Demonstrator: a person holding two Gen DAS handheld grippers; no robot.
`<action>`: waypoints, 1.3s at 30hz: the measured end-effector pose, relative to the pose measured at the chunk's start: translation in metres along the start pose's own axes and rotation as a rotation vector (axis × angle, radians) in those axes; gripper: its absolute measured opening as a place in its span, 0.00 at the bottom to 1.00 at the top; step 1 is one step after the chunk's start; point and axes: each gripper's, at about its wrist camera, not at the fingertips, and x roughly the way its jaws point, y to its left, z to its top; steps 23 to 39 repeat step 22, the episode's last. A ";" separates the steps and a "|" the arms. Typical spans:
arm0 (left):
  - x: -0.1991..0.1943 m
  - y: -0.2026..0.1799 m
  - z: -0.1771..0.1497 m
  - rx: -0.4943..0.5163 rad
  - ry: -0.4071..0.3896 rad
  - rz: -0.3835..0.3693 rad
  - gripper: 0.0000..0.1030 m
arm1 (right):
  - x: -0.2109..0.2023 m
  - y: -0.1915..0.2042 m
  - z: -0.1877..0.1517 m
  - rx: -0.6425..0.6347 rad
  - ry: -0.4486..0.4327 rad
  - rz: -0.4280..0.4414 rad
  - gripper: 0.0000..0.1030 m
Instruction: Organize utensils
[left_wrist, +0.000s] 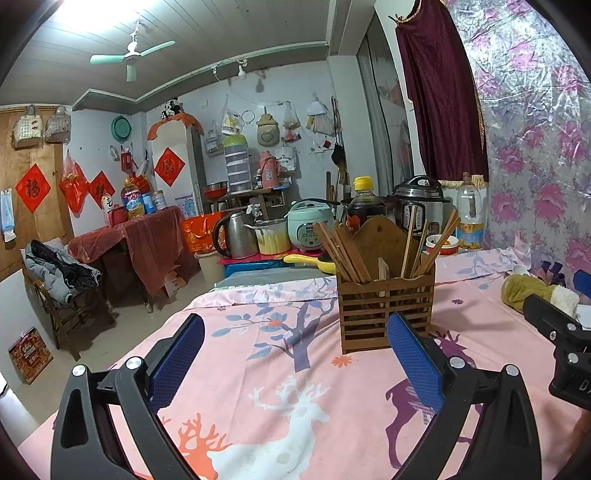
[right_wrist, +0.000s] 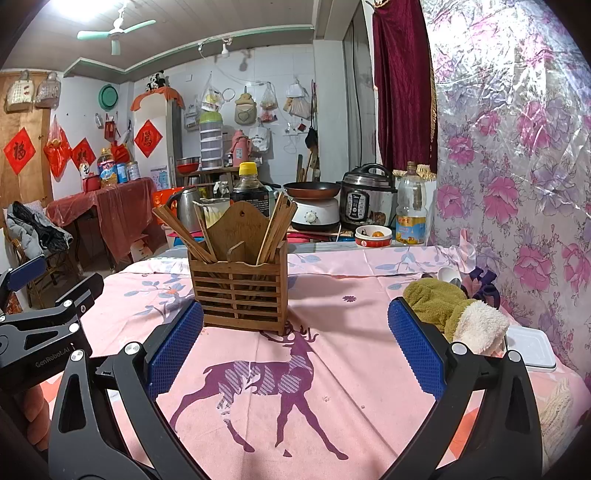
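Right wrist view: slatted brown wooden chopstick holder (right_wrist: 239, 291) ahead-left of my right gripper (right_wrist: 295, 347), jaws spread, empty. Left gripper (left_wrist: 295, 354) likewise wide, empty. Thin wooden chopsticks (right_wrist: 275, 230) look light, stiff, slippery; I'd pinch mid-shaft.

We see a white fridge (left_wrist: 177, 173) against the pale wall, a red-draped table (left_wrist: 147, 236) just beside it, and a green ceiling fan (left_wrist: 131, 55) above.
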 end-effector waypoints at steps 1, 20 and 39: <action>-0.001 0.001 -0.001 0.001 -0.002 -0.002 0.94 | 0.000 0.000 0.000 0.000 0.000 0.000 0.94; -0.002 0.016 -0.001 -0.006 0.002 -0.006 0.94 | 0.001 -0.001 0.000 0.004 0.002 0.001 0.94; -0.003 0.018 -0.002 -0.004 0.000 -0.005 0.94 | 0.001 -0.001 0.000 0.004 0.002 0.001 0.94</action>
